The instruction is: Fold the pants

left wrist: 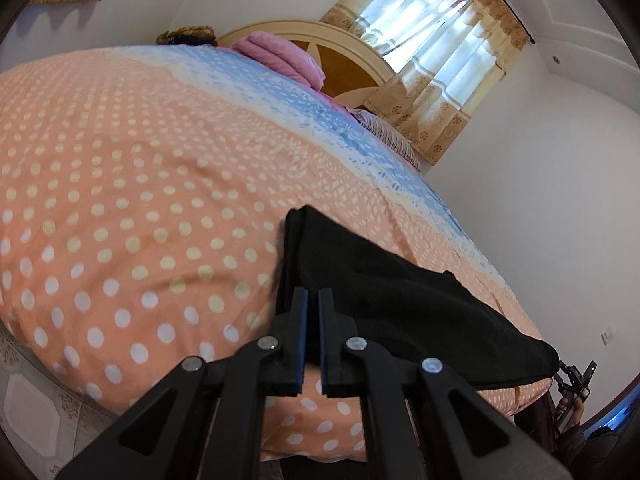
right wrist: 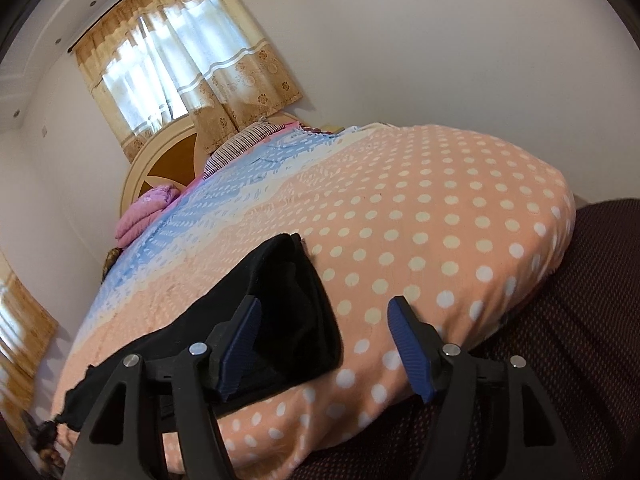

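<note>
Black pants [left wrist: 400,304] lie folded in a long strip on the orange polka-dot bed cover, near its front edge. In the left wrist view my left gripper [left wrist: 313,300] is shut with nothing between its pads, its tips just in front of the pants' left end. In the right wrist view the pants [right wrist: 288,312] show a stacked folded end. My right gripper [right wrist: 324,312] is open and empty, its left finger [right wrist: 240,344] over the pants and its right finger [right wrist: 412,348] over bare cover. The right gripper also shows small in the left wrist view [left wrist: 574,378].
The bed cover [left wrist: 140,200] turns blue and white toward the headboard [left wrist: 340,60]. A folded pink quilt [left wrist: 280,56] and a striped pillow [right wrist: 240,140] lie at the head. A curtained window [right wrist: 172,60] is behind. Dark maroon fabric [right wrist: 560,360] lies at the right.
</note>
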{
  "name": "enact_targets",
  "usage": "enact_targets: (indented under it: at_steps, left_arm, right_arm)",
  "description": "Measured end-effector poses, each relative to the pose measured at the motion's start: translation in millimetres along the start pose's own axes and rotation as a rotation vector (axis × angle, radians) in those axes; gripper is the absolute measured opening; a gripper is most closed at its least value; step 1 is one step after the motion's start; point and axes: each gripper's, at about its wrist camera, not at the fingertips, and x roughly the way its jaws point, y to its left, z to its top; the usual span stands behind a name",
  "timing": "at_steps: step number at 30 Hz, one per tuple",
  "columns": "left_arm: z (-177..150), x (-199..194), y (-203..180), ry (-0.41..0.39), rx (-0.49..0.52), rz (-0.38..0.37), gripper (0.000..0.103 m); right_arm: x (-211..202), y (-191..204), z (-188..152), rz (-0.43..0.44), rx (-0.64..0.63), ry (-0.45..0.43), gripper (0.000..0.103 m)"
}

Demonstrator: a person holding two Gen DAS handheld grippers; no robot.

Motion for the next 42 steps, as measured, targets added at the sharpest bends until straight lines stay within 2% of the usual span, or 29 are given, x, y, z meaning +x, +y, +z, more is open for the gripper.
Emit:
enact_targets:
  at_steps: [5, 13, 17, 18, 19, 21, 24, 27, 29, 32, 34, 36, 38, 41, 42]
  left_arm:
    - [-3, 4, 2, 0.011, -0.009, 0.006, 0.005]
    - [-5, 5, 0, 0.016, -0.01, 0.007, 0.005]
    - [-5, 7, 0, 0.016, -0.018, 0.005, 0.005]
    - [-5, 7, 1, 0.015, -0.021, 0.004, 0.005]
    - [-5, 7, 1, 0.015, -0.021, 0.004, 0.005]
    - [-6, 7, 1, 0.017, -0.02, 0.009, 0.005]
    - [-6, 8, 1, 0.019, -0.015, 0.014, 0.005]
    - [-7, 11, 2, 0.025, -0.017, 0.021, 0.005]
    - [-7, 12, 2, 0.023, -0.019, 0.021, 0.005]
    - [-6, 13, 2, 0.024, -0.017, 0.021, 0.005]
    - [-6, 13, 2, 0.024, -0.02, 0.021, 0.005]
    - [-6, 14, 1, 0.026, -0.021, 0.022, 0.005]
    - [-6, 16, 1, 0.028, -0.018, 0.025, 0.005]
    - [-5, 16, 0, 0.027, -0.021, 0.016, 0.005]
    - [-5, 17, 1, 0.028, -0.023, 0.014, 0.005]
  right_arm:
    - [0, 0, -1, 0.021, 0.027, 0.018, 0.068]
    - [5, 26, -6, 0.048, -0.049, 0.057, 0.068]
    - [-9, 17, 0, 0.116, 0.042, 0.017, 0.068]
    - [-17, 15, 2, 0.113, 0.063, -0.027, 0.068]
    - [-26, 14, 4, 0.082, 0.071, -0.076, 0.068]
    - [-36, 24, 7, 0.016, 0.034, -0.104, 0.068]
    - [-34, 80, -3, -0.003, -0.206, -0.042, 0.068]
    - [-14, 152, -41, -0.009, -0.523, 0.047, 0.068]
    - [3, 201, -77, 0.048, -0.706, 0.111, 0.068]
    - [25, 260, -129, 0.128, -0.908, 0.183, 0.068]
    - [33, 290, -160, 0.168, -1.025, 0.201, 0.067]
    - [42, 322, -191, 0.204, -1.151, 0.214, 0.059]
    - [48, 348, -215, 0.241, -1.244, 0.214, 0.057]
    - [60, 367, -231, 0.261, -1.324, 0.217, 0.055]
    - [64, 374, -233, 0.261, -1.336, 0.219, 0.048]
